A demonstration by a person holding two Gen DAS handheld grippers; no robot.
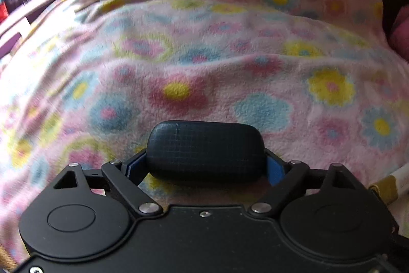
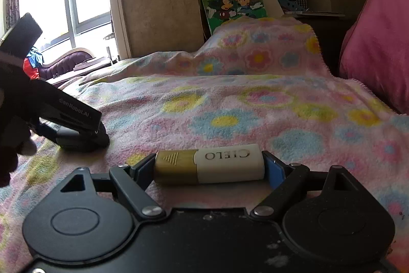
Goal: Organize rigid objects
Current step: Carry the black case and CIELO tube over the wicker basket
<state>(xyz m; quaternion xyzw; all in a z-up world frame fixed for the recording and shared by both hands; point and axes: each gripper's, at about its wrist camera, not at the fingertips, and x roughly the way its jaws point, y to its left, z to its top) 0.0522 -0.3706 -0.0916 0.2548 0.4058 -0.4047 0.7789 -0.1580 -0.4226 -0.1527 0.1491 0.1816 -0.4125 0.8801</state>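
My left gripper [image 1: 204, 165] is squeezing a dark case [image 1: 204, 151] by its ends, down low over the flowery blanket [image 1: 204, 55]. Only my right camera is showing a cartoon picture [image 2: 232, 3] and a pink cushion [image 2: 378, 30]. My right gripper [image 2: 208, 166] is gripping a gold and white tube [image 2: 208, 165] by its ends, just above the blanket.

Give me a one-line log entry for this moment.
left tool: around dark case | right tool: shut on CIELO bottle | surface: floral blanket
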